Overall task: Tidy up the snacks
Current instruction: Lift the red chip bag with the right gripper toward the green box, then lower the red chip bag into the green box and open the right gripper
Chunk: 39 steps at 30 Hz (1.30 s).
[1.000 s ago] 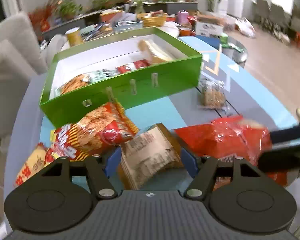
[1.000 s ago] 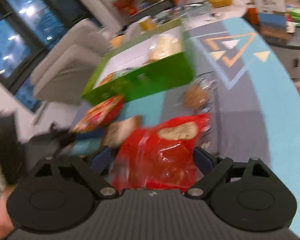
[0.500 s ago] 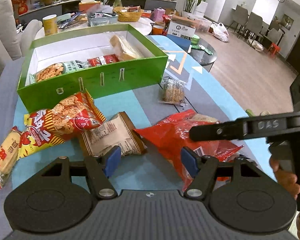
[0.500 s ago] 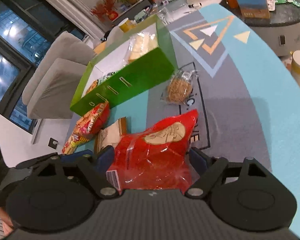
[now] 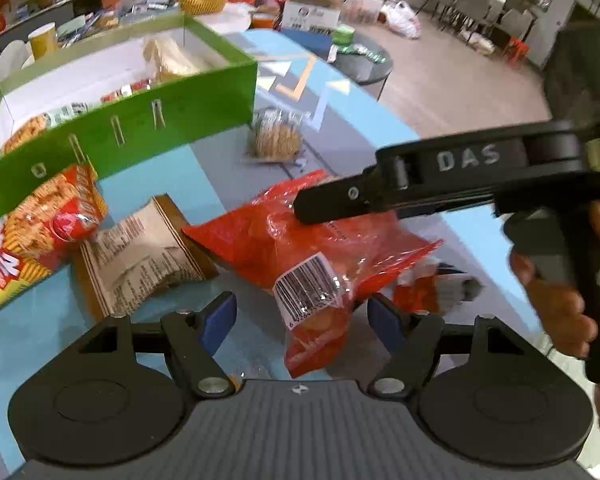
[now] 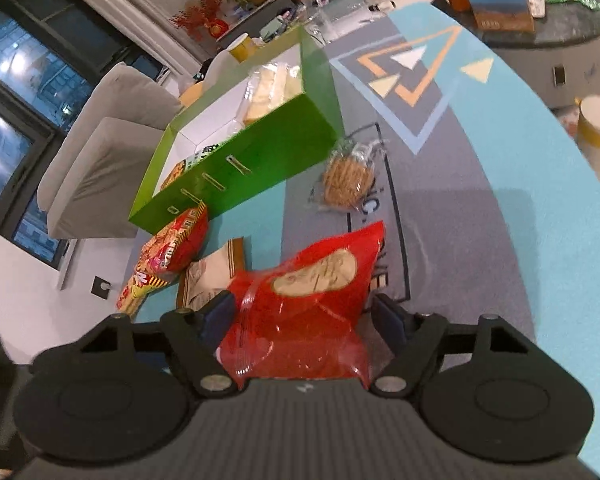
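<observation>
Sitting dead center in both views is the red snack bag (image 5: 320, 240), lying on the table (image 6: 480, 220) below the green box (image 6: 260, 160). Left tool (image 5: 302, 316) is opening wide around the bag's barcode end, pads not touching. Right tool (image 6: 306, 316) straddles the bag too; can't tell if it's actually pinching.

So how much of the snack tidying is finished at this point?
Partly. The green box already holds a few packets. In hand: the red bag sits between the right claw fingers, not clearly pinched yet, while the left claw is opening around its other end. Still on the table: the brown packet, the red-yellow chip bag and the clear biscuit packet.
</observation>
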### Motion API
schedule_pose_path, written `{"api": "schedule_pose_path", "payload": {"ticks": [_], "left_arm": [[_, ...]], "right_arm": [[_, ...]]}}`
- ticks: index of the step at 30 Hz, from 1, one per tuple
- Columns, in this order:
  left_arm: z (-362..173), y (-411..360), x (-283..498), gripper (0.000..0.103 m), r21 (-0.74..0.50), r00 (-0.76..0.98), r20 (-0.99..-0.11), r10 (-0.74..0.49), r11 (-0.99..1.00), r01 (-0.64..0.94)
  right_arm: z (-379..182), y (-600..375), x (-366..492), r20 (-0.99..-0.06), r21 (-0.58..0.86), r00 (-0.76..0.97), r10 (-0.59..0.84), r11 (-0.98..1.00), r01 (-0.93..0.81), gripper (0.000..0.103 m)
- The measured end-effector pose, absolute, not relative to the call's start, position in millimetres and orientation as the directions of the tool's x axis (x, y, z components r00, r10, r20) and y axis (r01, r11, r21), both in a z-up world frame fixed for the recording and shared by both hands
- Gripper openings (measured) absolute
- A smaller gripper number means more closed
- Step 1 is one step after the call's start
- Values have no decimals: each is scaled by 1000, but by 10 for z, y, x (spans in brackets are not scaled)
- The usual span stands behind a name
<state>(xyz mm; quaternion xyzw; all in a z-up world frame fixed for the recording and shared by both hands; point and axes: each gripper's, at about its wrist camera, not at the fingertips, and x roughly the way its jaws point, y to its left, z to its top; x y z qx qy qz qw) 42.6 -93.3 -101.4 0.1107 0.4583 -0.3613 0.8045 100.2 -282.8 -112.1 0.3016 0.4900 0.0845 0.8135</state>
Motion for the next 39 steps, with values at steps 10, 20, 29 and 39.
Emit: {"api": "schedule_pose_path", "payload": {"ticks": [10,20,29,39], "left_arm": [[-1140,-1018,537,59,-179,299,-786,-541,662,728],[-668,-902,319,52,-46,434,-689,-580,633,773],[-156,-543,616,51,17,573,-627,-527,727,687],[1,-237,1116,52,42,660,-588,-468,797,603]], "right_arm": [[-1225,-2753,1089,-723,597,496,480,796,100,67],[-768,-2670,999,-644,596,597,478,803,1,63],[-413,-2347,1415,-527,635,646,552,761,-131,63],[-316,-1986,1963,-501,615,644,578,761,-205,63]]}}
